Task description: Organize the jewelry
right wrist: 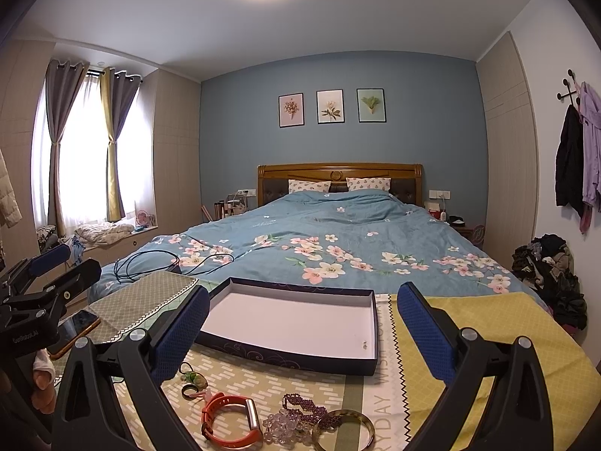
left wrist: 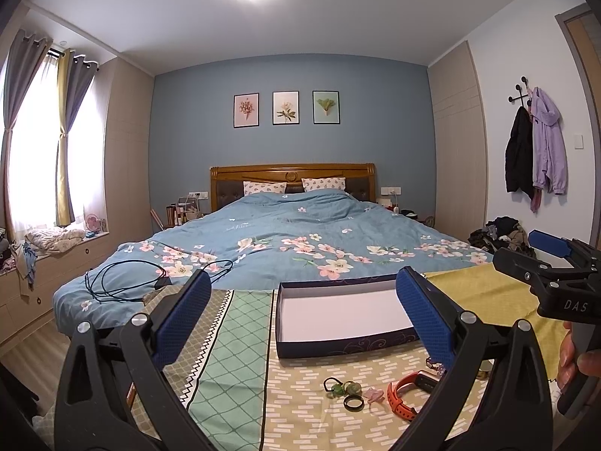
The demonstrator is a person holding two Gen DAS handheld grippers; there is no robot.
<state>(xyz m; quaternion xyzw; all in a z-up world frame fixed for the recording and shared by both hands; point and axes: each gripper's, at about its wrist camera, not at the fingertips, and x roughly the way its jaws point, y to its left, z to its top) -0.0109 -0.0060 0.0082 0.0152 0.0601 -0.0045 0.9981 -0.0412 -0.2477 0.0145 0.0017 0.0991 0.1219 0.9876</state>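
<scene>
Left tongs [left wrist: 300, 308]: two blue dimpled pads on black plastic arms, spread wide, nothing between them; they hang above the cloth just in front of the box.
Right tongs [right wrist: 303, 323]: same build, also spread wide and holding nothing, over the jewelry heap.
Box [right wrist: 240, 349]: one shallow rectangular tray, dark navy card walls with a pale scroll pattern, smooth white inside. One tiny speck [right wrist: 364, 345] lies near its right front corner; too small to say what it is.
Tabletop [right wrist: 488, 319]: draped in patterned cloth, a yellow stretch at right, green lattice and zigzag bands at left, pale dashes in the middle.
Jewelry, all outside the box, near its front wall:
- Orange band [right wrist: 229, 423]: one rubbery strap with a metal-edged body, curled on its side.
- Dark ring [left wrist: 354, 403]: one plain hoop, flat on the cloth.
- Green pendant [left wrist: 340, 389]: glassy beads on a dark cord loop.
- Pink piece [left wrist: 373, 394]: small, shape unclear.
- Purple bead bracelet [right wrist: 304, 407]: one, partly under a clear crystal bracelet [right wrist: 281, 428].
- Bangle [right wrist: 343, 432]: one smooth, brownish hoop, its lower edge cut off by the frame.
Phone [right wrist: 75, 329]: one, glossy, at the left edge, partly hidden behind the left gripper.
</scene>
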